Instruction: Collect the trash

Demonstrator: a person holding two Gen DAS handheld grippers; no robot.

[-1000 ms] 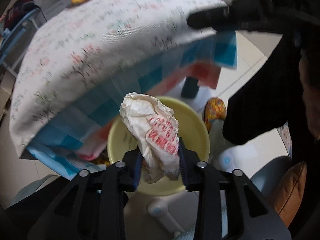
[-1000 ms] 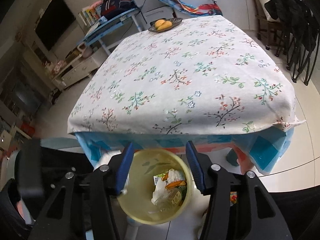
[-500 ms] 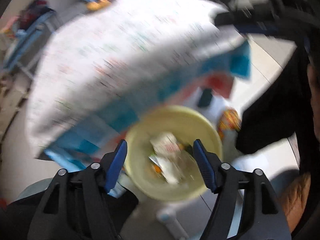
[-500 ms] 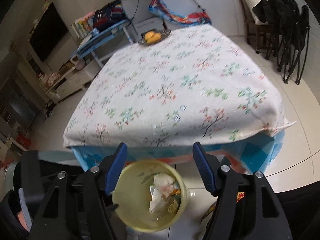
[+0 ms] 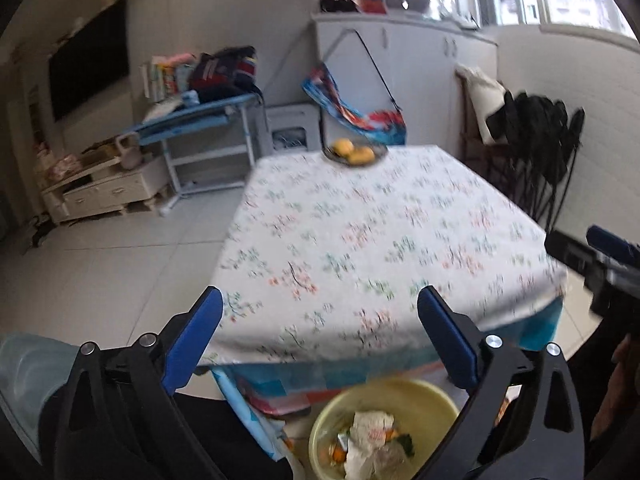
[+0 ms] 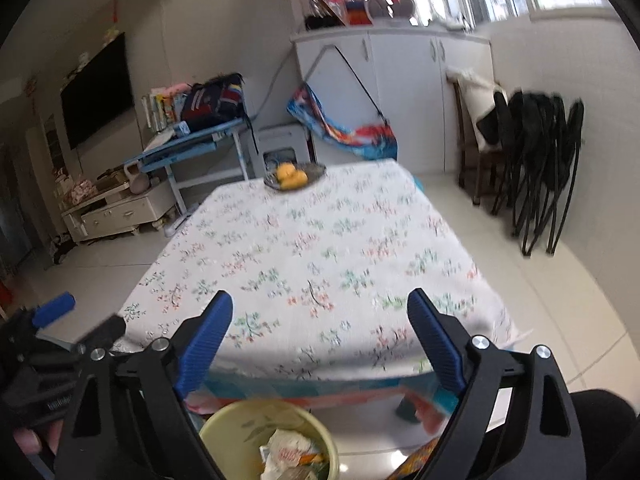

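Observation:
A pale yellow waste bin [image 5: 424,396] [image 6: 224,424] stands on the floor at the near edge of the table. Inside it lies crumpled white paper with red print [image 5: 370,428] [image 6: 286,450] on top of other scraps. My left gripper [image 5: 320,296] is raised above the bin, its jaws opening wide with nothing between them. My right gripper [image 6: 320,300] also hangs over the table's near edge, its jaws opening and empty. Each gripper shows at the side of the other's view.
The table carries a floral tablecloth [image 5: 360,248] [image 6: 312,256] with a dish of yellow fruit [image 5: 354,152] [image 6: 294,176] at its far end. Black folding chairs [image 6: 536,160] lean against the right wall. A blue desk [image 5: 200,124] and low cabinet [image 5: 100,192] stand to the left.
My left gripper let go of the crumpled paper, which dropped into the bin. Both grippers opened wide, rose and tilted up, so the table top and room now fill both views.

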